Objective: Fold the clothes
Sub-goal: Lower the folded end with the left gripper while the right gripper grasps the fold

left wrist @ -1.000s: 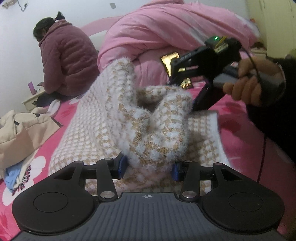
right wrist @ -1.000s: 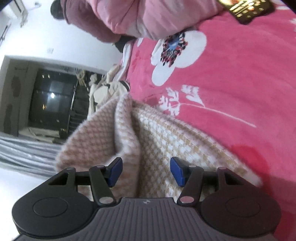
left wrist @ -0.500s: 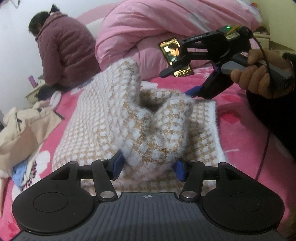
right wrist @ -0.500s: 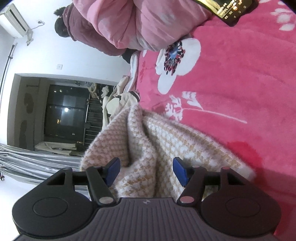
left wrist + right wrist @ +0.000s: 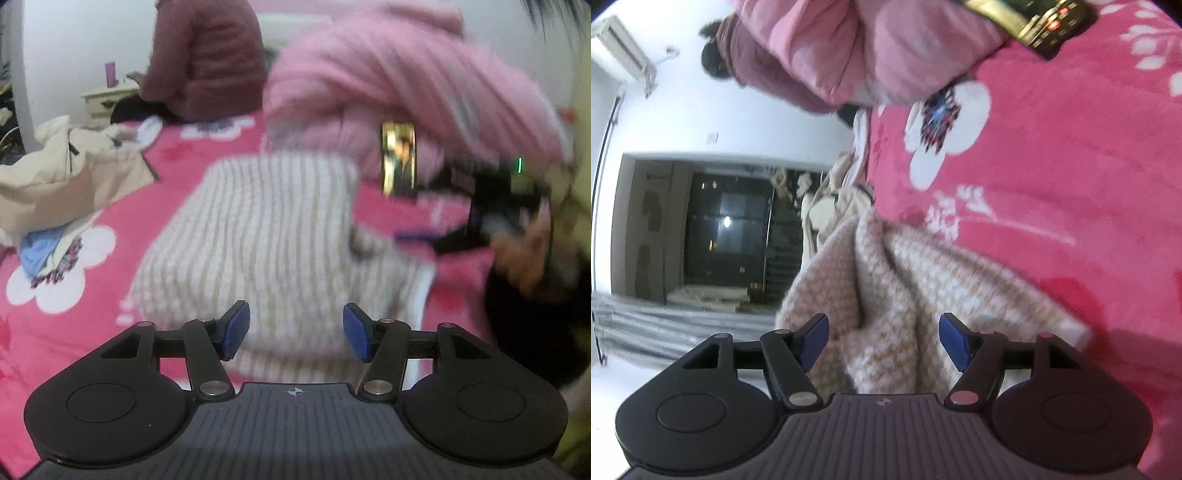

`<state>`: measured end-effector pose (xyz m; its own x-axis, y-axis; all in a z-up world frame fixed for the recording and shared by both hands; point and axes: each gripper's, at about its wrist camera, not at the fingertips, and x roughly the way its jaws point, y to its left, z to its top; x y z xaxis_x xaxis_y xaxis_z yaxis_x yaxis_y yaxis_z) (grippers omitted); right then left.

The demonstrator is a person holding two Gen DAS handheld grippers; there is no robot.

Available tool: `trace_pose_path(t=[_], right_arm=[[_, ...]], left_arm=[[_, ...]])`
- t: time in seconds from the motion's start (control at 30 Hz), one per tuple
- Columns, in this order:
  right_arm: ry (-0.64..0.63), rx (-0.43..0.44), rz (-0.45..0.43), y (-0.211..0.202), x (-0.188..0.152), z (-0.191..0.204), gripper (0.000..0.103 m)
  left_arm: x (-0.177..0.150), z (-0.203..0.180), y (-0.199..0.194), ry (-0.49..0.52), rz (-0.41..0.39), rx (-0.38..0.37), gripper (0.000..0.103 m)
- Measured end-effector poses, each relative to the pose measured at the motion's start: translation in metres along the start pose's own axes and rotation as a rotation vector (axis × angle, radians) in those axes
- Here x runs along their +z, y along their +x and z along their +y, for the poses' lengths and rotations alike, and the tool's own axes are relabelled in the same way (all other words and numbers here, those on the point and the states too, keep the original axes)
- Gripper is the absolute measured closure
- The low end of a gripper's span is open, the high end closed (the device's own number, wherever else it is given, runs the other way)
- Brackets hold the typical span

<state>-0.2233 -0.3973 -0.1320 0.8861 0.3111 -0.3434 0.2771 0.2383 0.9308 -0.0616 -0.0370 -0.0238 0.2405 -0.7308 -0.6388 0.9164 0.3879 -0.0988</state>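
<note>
Left hand-held gripper (image 5: 295, 334): jaws spread wide, nothing between the pads, poised just above the near edge of the houndstooth sweater (image 5: 266, 236). Left view is motion-blurred, so detail is poor.

Right hand-held gripper (image 5: 882, 341): jaws also wide. Sweater cloth bunches up in the gap, but the pads do not press it; no grip.

The sweater lies on the pink floral bed (image 5: 74, 295), mostly as a flat, roughly rectangular slab. Its right side is rumpled into raised ridges, clearest in the right view.

Step, as judged: between grasps in a fold, with the bundle set down and both tools free. Whether another fold is due or only tidying, the frames do not settle.

Next move calls for flattening the raised ridges while keeping the edges square.

Farther off: cream garment heap (image 5: 66, 177) at left, phone (image 5: 399, 158) against the pink quilt (image 5: 406, 81), a seated person (image 5: 203, 59) beyond.
</note>
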Motion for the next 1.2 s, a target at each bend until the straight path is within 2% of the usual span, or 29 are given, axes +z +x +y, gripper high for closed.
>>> trace_pose_path(t=[0.13,0.23,0.27,0.3,0.4,0.47,0.53,0.57,0.63,0.7,0.77,0.83,0.97,1.07,1.2], right_arm=[[-0.072,-0.029,0.06,0.011,-0.007,0.012,0.033],[-0.128,-0.052,0.105,0.019,-0.011,0.02,0.033],[-0.158,-0.073,0.113,0.024,-0.013,0.023,0.033],[-0.189,-0.094,0.122,0.028,-0.014,0.025,0.034],[-0.281,-0.158,0.147,0.042,-0.018,0.032,0.038],[-0.342,-0.2,0.164,0.052,-0.02,0.037,0.047],[-0.384,-0.229,0.166,0.058,-0.022,0.039,0.066],[-0.394,-0.237,0.161,0.06,-0.022,0.038,0.07],[-0.354,-0.222,0.151,0.057,-0.02,0.032,0.078],[-0.312,-0.207,0.14,0.054,-0.019,0.026,0.081],[-0.261,-0.188,0.135,0.051,-0.017,0.02,0.082],[-0.227,-0.175,0.132,0.049,-0.017,0.016,0.083],[-0.158,-0.147,0.125,0.045,-0.017,0.009,0.082],[-0.106,-0.127,0.12,0.042,-0.016,0.003,0.082],[-0.073,-0.114,0.117,0.041,-0.016,-0.001,0.083]], left_arm=[[0.022,-0.022,0.023,0.108,-0.075,-0.032,0.039],[0.028,-0.041,0.047,0.229,-0.089,-0.027,0.039],[0.028,-0.045,0.054,0.269,-0.09,-0.015,0.043],[0.027,-0.048,0.061,0.301,-0.093,-0.003,0.052],[0.025,-0.047,0.075,0.345,-0.096,0.006,0.068],[0.026,-0.045,0.079,0.358,-0.098,0.0,0.071],[0.023,-0.046,0.081,0.378,-0.106,0.007,0.074],[0.021,-0.046,0.081,0.387,-0.11,0.007,0.076],[0.018,-0.048,0.079,0.396,-0.123,-0.002,0.08],[0.017,-0.046,0.074,0.384,-0.142,-0.03,0.084],[0.021,-0.041,0.065,0.339,-0.149,-0.089,0.086],[0.024,-0.041,0.057,0.311,-0.143,-0.158,0.097],[0.008,-0.066,0.068,0.425,-0.1,-0.195,0.1],[-0.01,-0.078,0.085,0.421,-0.014,-0.261,0.1],[-0.019,-0.092,0.075,0.479,-0.015,-0.26,0.097]])
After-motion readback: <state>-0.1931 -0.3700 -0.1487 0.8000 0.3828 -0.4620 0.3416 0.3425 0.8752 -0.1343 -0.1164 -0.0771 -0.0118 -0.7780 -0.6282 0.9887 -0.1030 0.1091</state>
